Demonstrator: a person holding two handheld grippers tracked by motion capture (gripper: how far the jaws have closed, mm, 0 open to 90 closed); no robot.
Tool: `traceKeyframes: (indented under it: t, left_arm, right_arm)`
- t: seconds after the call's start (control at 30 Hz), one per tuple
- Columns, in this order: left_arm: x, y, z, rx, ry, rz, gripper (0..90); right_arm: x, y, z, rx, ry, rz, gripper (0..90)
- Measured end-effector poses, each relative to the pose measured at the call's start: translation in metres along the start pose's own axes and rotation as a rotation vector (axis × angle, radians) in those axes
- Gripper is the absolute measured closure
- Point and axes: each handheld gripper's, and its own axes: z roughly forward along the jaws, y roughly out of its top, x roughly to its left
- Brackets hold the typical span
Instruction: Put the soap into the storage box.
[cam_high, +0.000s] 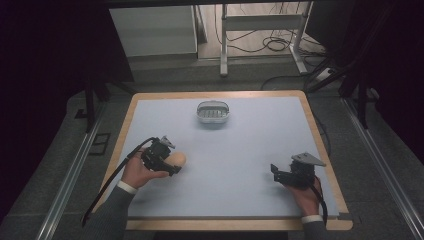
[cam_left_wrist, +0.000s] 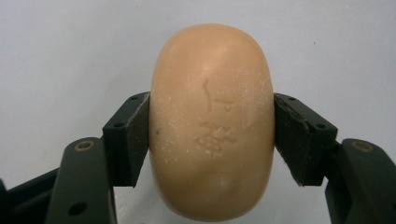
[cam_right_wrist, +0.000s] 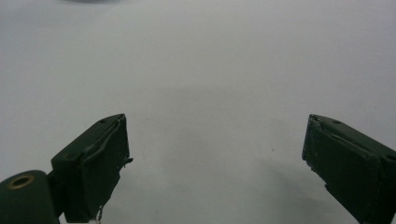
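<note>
So the left gripper (cam_high: 172, 164) near the bench's (cam_high: 260, 150) left edge has its jaws clamped on the smooth peach-coloured oval soap bar (cam_left_wrist: 212, 123), probably headed for the grey slotted soap dish (cam_high: 213, 112) by the far edge, while the right gripper (cam_right_wrist: 215, 163) waits wide open near the right edge.

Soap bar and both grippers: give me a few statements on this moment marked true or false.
1. The left gripper clamps the soap bar across its sides. True.
2. The soap bar is white. False: it is tan, with characters pressed into its face.
3. The right gripper holds the soap dish. False: its fingers stand apart with nothing between them, above bare table.
4. The soap dish sits near the table's far edge, apart from both grippers. True.
5. The soap bar lies in the dish. False: it is at the near left, in the left gripper.
</note>
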Motion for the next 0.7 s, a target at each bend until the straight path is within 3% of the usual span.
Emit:
traceKeyframes:
  t: [0.7]
  left_arm:
    - [0.008,0.015,-0.001,-0.006,0.009,0.005,33.0]
  right_arm:
    - [0.000,0.000,0.000,0.002,-0.003,0.007,7.4]
